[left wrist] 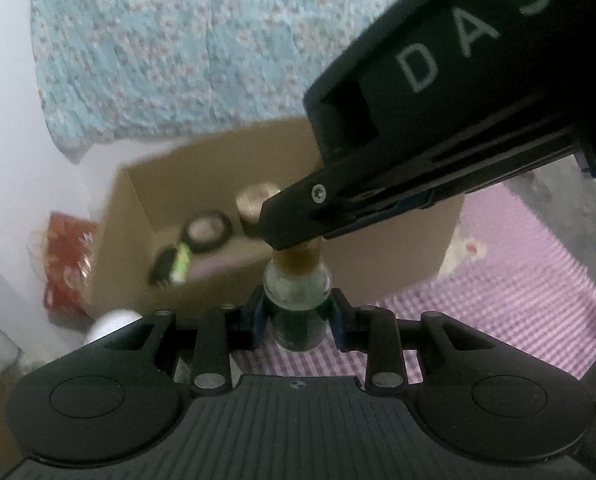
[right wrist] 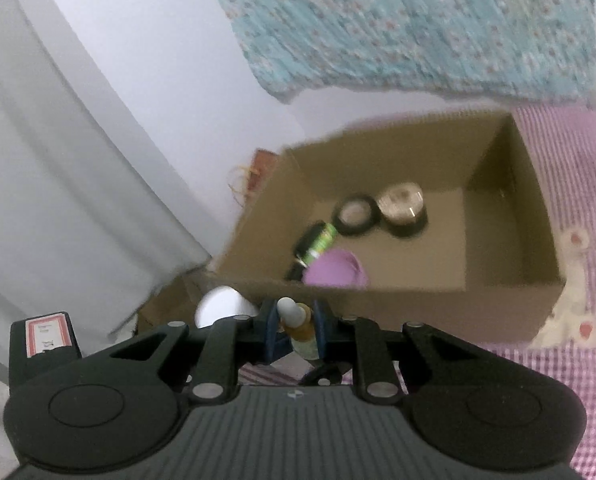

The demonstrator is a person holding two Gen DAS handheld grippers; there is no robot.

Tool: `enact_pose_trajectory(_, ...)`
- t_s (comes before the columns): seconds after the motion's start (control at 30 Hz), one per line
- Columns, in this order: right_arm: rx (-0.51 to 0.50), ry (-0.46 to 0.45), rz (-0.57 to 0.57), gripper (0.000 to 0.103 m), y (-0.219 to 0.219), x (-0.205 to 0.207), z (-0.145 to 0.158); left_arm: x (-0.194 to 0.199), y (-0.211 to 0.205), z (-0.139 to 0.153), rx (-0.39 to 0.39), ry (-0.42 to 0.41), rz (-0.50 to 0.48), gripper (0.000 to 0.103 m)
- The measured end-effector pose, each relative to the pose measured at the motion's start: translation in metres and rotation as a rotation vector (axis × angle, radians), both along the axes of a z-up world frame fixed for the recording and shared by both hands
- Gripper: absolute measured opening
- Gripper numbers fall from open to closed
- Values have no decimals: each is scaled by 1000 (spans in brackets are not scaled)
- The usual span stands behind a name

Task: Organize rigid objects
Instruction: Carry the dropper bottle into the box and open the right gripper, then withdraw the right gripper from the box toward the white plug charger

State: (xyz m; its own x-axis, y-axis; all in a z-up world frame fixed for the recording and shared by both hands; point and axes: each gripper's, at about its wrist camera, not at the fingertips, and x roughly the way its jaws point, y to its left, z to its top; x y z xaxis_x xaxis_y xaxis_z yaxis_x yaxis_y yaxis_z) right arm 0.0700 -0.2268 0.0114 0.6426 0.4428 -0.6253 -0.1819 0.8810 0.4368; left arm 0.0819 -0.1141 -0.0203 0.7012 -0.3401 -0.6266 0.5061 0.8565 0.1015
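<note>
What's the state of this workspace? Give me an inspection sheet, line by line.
Surface: purple checked cloth with an open cardboard box on it.
Job's things: dropper bottle held in front of the box. Inside the box are a silver-lidded tin, a black-rimmed round case, a black-and-green tube and a purple round lid.
Clutter: red packet left of the box; white round object by its near corner, blurred.
Grippers: left gripper has its jaws shut on the bottle's body; right gripper has its jaws shut on the dropper top.
Cables: nothing seen.
Surroundings: white wall, blue floral fabric, grey curtain.
</note>
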Motion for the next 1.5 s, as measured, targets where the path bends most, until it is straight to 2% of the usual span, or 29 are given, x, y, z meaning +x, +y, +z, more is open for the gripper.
enact_pose_trajectory(0.23,0,-141,57,21,2,15,55,19,0,49,-63,-58,52,31)
enact_pose_trajectory(0.3,0,-163,71,21,3,29,64,30,-6,52,-55,-73,76,31)
enact_pose_trajectory(0.4,25,-146,82,21,3,57,65,57,-9,47,-82,-30,104,31)
enact_pose_trajectory(0.6,53,-49,80,21,-2,112,32,112,-20,15,-89,95,128,31)
enact_pose_trajectory(0.83,57,45,79,22,-16,152,-19,153,-31,-23,-58,245,138,31)
enact_pose_trajectory(1.0,70,76,72,22,-23,162,-42,164,-34,-39,-37,285,142,31)
enact_pose_trajectory(1.2,104,126,72,21,-31,163,-63,161,-30,-41,-33,297,145,34)
enact_pose_trajectory(1.23,119,132,75,21,-33,162,-65,158,-30,-39,-37,293,143,39)
enact_pose_trajectory(1.27,125,134,76,22,-33,160,-65,157,-31,-36,-39,293,143,51)
enact_pose_trajectory(1.33,111,134,60,23,-33,160,-63,151,-31,-29,-47,283,142,67)
enact_pose_trajectory(1.5,144,108,27,23,-41,144,-42,131,-28,-5,-81,221,115,85)
